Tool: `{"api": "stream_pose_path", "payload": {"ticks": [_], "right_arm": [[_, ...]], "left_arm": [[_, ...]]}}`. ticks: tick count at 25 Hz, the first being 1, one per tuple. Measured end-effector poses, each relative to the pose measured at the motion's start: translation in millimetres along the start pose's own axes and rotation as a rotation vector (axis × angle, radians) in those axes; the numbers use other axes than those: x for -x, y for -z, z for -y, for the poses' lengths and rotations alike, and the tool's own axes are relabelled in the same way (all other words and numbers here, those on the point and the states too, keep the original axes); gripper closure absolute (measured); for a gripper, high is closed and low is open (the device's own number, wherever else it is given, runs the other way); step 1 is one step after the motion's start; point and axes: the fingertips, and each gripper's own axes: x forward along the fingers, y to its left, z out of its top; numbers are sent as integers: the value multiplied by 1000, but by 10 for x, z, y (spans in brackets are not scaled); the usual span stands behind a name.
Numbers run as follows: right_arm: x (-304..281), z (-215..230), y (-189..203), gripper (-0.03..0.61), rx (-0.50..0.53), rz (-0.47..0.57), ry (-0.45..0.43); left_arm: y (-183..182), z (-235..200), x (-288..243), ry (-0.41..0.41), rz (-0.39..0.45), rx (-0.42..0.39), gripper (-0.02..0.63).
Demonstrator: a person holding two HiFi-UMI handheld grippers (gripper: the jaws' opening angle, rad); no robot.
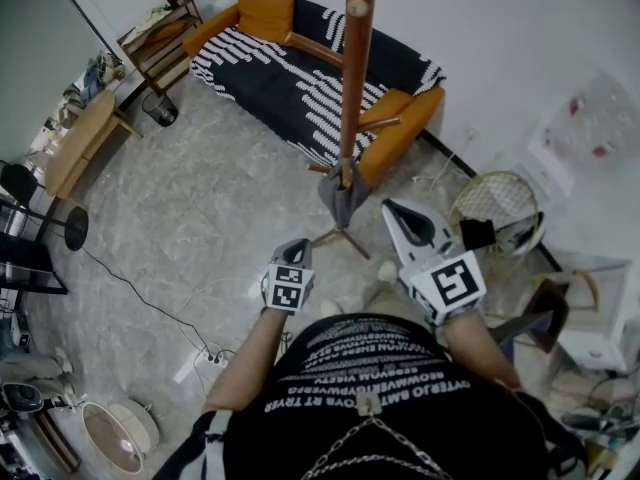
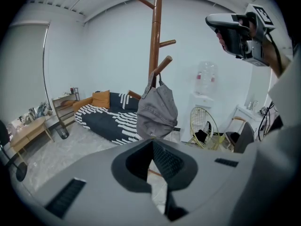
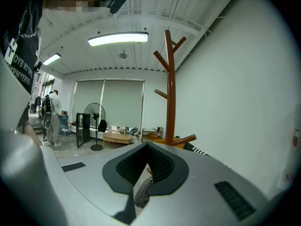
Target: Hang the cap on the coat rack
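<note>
A grey cap (image 1: 340, 200) hangs from a low peg of the brown wooden coat rack (image 1: 352, 78), its crown drooping beside the pole. In the left gripper view the cap (image 2: 157, 109) dangles by its strap from the rack (image 2: 155, 41), just beyond my left gripper (image 2: 153, 142), which is shut and empty. My left gripper (image 1: 300, 248) sits low, left of the rack's feet. My right gripper (image 1: 400, 213) is raised right of the cap, also shut with nothing in it. In its own view the right gripper (image 3: 148, 147) points past the rack (image 3: 169, 93).
A black and orange sofa (image 1: 300, 68) stands behind the rack. A gold wire basket (image 1: 495, 203) is at the right by the wall. A low wooden table (image 1: 80, 138) and a shelf stand at the far left. A cable and power strip (image 1: 200, 360) lie on the marble floor.
</note>
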Motion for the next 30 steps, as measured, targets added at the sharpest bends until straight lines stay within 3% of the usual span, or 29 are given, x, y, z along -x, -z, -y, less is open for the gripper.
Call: {"api": "stream_pose_path", "payload": {"ticks": [30], "right_arm": [[61,21,30,575,6,-3,4]], "left_arm": [[295,59,-109,14,-66,23,611]]}}
